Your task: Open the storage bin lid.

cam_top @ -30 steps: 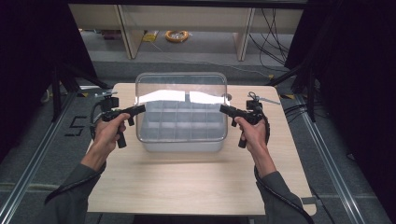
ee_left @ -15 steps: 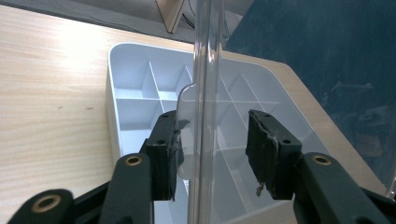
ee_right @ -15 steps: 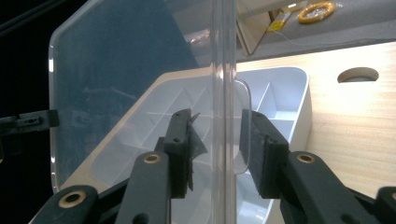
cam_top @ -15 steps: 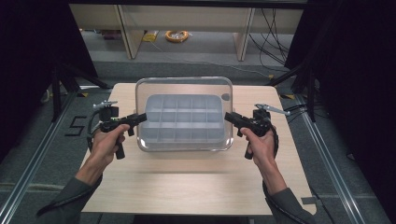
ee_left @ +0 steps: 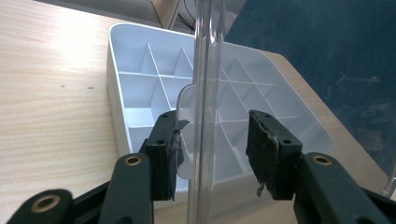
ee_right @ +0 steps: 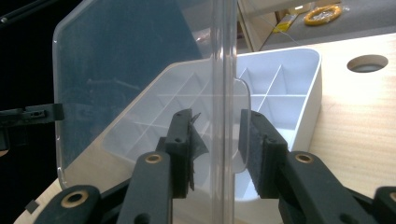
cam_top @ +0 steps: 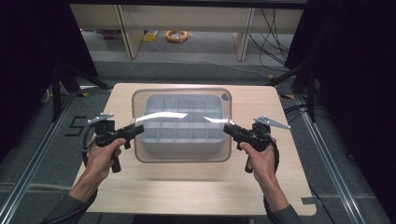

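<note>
A clear plastic lid [cam_top: 182, 155] hangs roughly level just above a white compartment tray [cam_top: 183, 139] on the wooden table [cam_top: 187, 186]. My left gripper [cam_top: 139, 128] is shut on the lid's left edge and my right gripper [cam_top: 227, 127] on its right edge. In the left gripper view the lid [ee_left: 205, 70] stands edge-on between the pads of the left gripper [ee_left: 215, 149], with the tray [ee_left: 112, 84] behind. The right gripper view has the right gripper [ee_right: 217, 140] holding the lid [ee_right: 116, 60] the same way, tray [ee_right: 309, 93] beyond.
A round hole [cam_top: 225, 97] is cut in the table by the tray's far right corner. A yellow cable coil [cam_top: 177, 35] lies on the floor beyond the table, near wooden shelf legs. Metal rails run along both sides of the table.
The lid has tipped from leaning upright to lying level over the tray and has shifted toward the near side. Both hands moved outward and nearer with it.
</note>
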Demonstrator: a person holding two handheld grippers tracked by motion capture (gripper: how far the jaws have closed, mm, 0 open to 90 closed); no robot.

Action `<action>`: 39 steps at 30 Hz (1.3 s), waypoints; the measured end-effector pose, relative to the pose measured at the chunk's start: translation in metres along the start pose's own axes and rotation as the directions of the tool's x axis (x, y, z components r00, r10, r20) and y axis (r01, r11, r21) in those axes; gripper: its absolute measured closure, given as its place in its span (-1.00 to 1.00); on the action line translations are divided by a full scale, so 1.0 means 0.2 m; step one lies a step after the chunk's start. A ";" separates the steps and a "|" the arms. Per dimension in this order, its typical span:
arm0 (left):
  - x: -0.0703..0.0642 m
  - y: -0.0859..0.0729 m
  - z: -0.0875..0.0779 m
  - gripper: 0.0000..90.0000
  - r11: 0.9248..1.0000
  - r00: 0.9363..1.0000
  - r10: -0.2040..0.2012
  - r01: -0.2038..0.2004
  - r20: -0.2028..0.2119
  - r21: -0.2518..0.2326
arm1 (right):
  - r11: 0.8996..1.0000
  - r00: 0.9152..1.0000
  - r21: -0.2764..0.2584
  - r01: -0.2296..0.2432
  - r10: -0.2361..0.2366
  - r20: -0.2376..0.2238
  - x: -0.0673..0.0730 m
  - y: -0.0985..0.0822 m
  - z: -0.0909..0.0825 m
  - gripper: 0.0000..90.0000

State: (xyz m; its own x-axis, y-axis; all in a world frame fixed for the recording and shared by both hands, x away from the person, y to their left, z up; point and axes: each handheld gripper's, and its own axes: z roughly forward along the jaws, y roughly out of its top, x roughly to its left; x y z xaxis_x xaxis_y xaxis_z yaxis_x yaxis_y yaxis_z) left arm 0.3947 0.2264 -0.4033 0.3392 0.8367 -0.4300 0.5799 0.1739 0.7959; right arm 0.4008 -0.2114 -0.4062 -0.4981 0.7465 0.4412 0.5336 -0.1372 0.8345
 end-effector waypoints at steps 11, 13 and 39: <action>-0.02 -0.14 -0.07 0.21 1.000 1.000 0.019 -0.019 0.017 -0.004 | 1.000 1.000 0.020 -0.001 0.002 -0.010 0.03 -0.10 -0.08 0.48; -0.03 -0.16 -0.07 0.21 1.000 0.999 0.024 -0.024 0.022 0.001 | 1.000 1.000 0.024 0.000 0.000 -0.003 0.03 -0.12 -0.10 0.48; -0.02 -0.39 -0.17 0.21 0.997 0.999 0.039 -0.041 0.022 0.071 | 0.995 1.000 0.102 -0.002 0.002 0.000 0.07 -0.38 -0.20 0.49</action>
State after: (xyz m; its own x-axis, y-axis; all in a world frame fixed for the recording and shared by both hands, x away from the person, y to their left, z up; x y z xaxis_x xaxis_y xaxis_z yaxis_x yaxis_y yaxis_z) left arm 0.3222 0.2266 -0.4494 0.3782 0.8310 -0.4079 0.6170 0.1022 0.7803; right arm 0.3250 -0.2157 -0.4505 -0.4970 0.7465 0.4424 0.6013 -0.0713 0.7959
